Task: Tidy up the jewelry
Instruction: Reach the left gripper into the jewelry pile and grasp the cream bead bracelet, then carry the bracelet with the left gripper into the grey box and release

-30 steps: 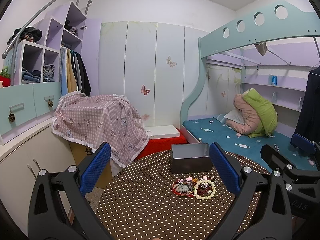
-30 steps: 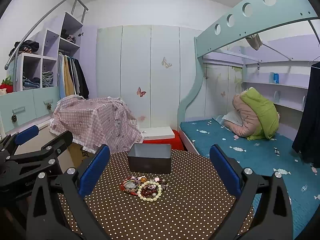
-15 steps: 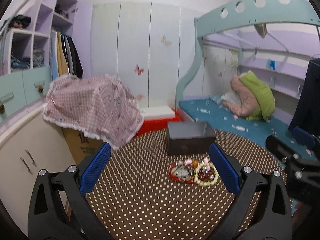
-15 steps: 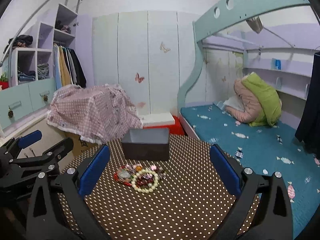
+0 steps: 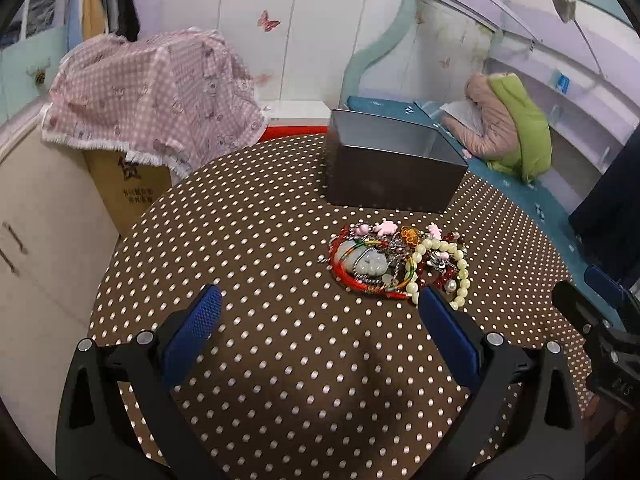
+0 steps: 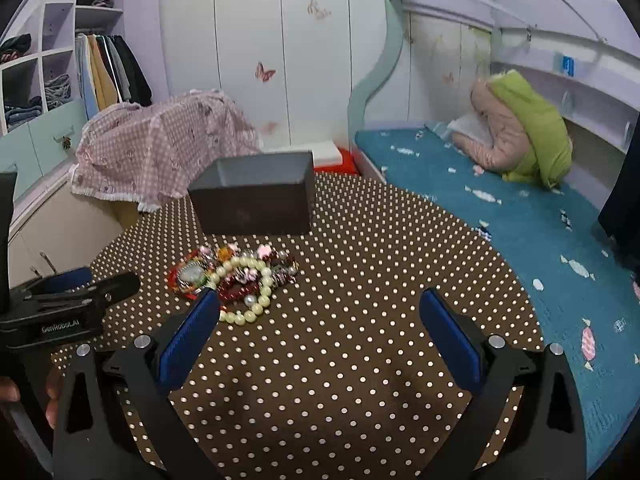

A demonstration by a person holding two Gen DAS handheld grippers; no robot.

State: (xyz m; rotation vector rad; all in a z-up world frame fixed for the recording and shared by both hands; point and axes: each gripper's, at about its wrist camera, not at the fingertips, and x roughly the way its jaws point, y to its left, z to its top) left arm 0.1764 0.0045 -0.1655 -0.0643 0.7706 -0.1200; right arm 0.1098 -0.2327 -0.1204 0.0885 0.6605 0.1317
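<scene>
2 grippers now tilt down toward the round polka-dot table (image 5: pixel 248 240), where 1 second ago both looked level across the bedroom; the tabletop fills most of each view and the jewelry pile looms larger. Left gripper (image 5: pixel 316 312): blue pads spread wide, nothing between them, its right pad just beside the near edge of the jewelry pile (image 5: pixel 396 260). Right gripper (image 6: pixel 316 312): equally spread and empty, its left pad overlapping the pile's near edge in the right wrist view; contact cannot be confirmed. The pile, a tangle of a cream bead bracelet (image 6: pixel 256 292), a red cord bracelet (image 5: pixel 352 276), dark red beads and pink charms, lies on the cloth just in front of the open dark box (image 5: pixel 392 172), apart from it. The box appears empty as far as visible. Judged stage: approach complete, first pick not yet begun; no piece has reached the box.
</scene>
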